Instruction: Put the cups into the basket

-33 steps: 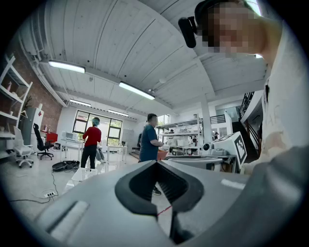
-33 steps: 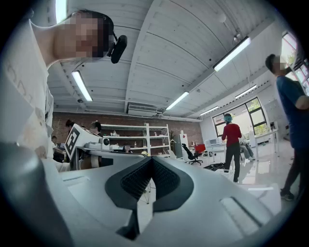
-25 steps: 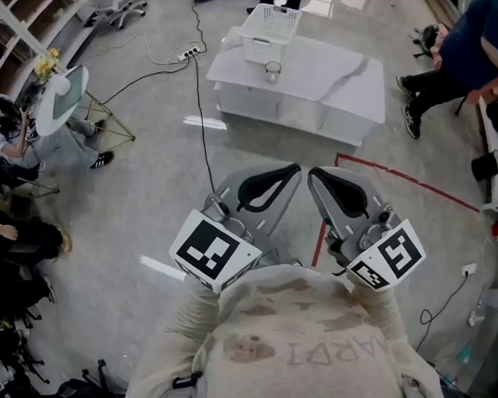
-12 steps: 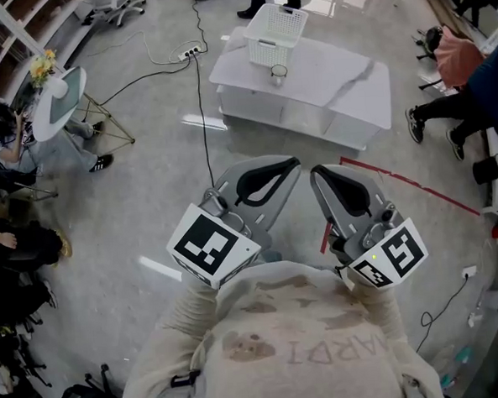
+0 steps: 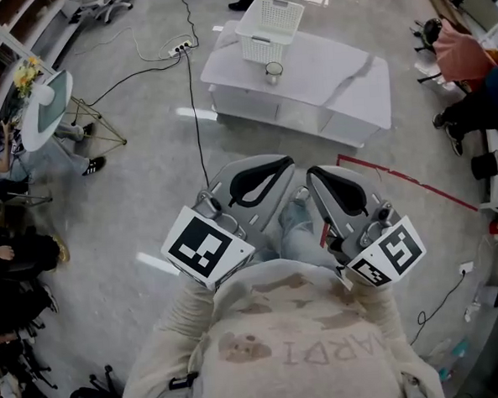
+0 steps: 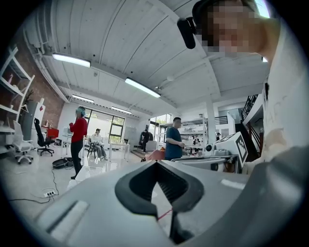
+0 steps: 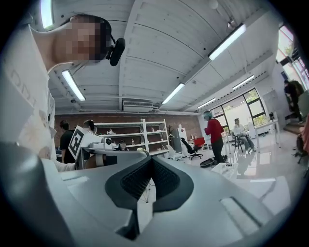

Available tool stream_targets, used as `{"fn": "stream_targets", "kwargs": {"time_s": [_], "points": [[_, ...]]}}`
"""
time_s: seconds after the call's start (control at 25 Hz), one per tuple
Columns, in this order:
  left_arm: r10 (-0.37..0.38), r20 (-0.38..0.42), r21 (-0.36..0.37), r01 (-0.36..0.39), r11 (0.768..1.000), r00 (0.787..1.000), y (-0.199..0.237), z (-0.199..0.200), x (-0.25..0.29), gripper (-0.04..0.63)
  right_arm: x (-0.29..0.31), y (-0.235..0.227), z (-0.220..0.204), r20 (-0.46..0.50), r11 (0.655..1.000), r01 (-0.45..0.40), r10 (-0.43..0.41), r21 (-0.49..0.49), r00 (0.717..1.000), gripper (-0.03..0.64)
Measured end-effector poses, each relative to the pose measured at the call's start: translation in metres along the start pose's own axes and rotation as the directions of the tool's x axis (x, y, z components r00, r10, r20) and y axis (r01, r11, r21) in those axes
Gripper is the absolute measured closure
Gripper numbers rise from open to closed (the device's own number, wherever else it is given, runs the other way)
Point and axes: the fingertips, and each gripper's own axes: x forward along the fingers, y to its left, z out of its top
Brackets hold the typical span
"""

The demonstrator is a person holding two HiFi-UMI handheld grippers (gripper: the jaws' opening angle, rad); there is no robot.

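Note:
In the head view a white slatted basket stands at the far end of a low white table. A single clear glass cup stands on the table just in front of the basket. Both grippers are held close to my chest, far from the table and pointing toward it. The left gripper is shut with nothing in it. The right gripper is shut too, also empty. In the left gripper view the left gripper has its jaws meeting at the tips, with the basket low at the left. The right gripper view shows the right gripper the same way.
A red tape line crosses the floor between me and the table. A power strip with a cable lies left of the table. A round side table with flowers and seated people are at the left. A person sits at the right.
The view has drifted a little, so the table and basket sit slightly differently in the frame. The person at the right has moved toward the edge. Both grippers stay shut and held as before.

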Motion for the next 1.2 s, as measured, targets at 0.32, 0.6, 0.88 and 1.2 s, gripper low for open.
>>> {"fn": "stream_targets", "kwargs": {"time_s": [0.32, 0.6, 0.88, 1.2], "points": [[0.048, -0.038, -0.033, -0.050, 0.998, 0.998, 0.059, -0.005, 0.053, 0.595, 0.047, -0.067, 0.005, -0.004, 0.999, -0.053, 0.053, -0.001, 0.999, 0.594], [0.084, -0.018, -0.044, -0.085, 0.995, 0.996, 0.103, 0.009, 0.130, 0.595, 0.069, -0.152, 0.025, -0.012, 0.996, -0.094, 0.094, 0.002, 0.996, 0.593], [0.147, 0.004, -0.047, -0.147, 0.988, 0.989, 0.143, 0.021, 0.193, 0.595, 0.086, -0.224, 0.039, -0.011, 0.988, -0.154, 0.154, -0.002, 0.988, 0.593], [0.193, -0.020, -0.017, -0.193, 0.981, 0.981, 0.171, 0.020, 0.225, 0.595, 0.110, -0.268, 0.036, -0.004, 0.978, -0.199, 0.200, 0.062, 0.980, 0.592]]}}
